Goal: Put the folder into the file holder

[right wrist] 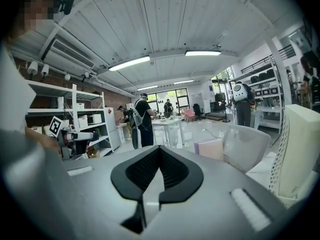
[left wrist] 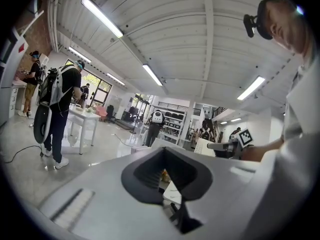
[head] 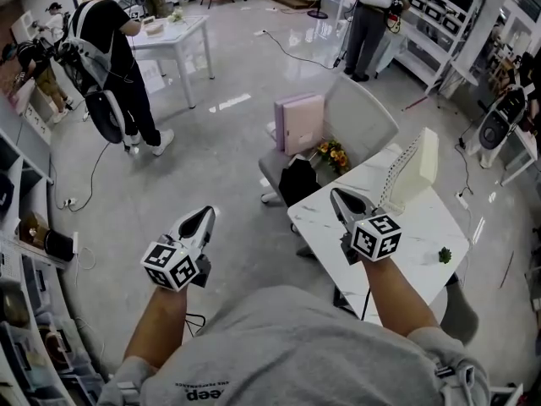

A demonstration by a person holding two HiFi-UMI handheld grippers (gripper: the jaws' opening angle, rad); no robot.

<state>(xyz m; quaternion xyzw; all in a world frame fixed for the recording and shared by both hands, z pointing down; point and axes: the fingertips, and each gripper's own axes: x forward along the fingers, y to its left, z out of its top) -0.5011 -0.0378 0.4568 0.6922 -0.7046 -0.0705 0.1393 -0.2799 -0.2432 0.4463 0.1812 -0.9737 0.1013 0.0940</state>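
Your holder (head: 412, 174) stands on the table (head: 406, 239), contents unclear. The pink folder (head: 300, 123) stands on the chair (head: 363, 112) beyond. Left gripper (head: 207, 214) and right gripper (head: 336, 194) are clenched, empty, over the glossy floor (head: 211, 167).

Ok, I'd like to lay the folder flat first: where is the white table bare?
The white marble-look table is bare between the white perforated file holder at its far corner and the small green sprig near its right edge. Crowded: the grey chair, with the pink folder, orange flowers and a black bag.
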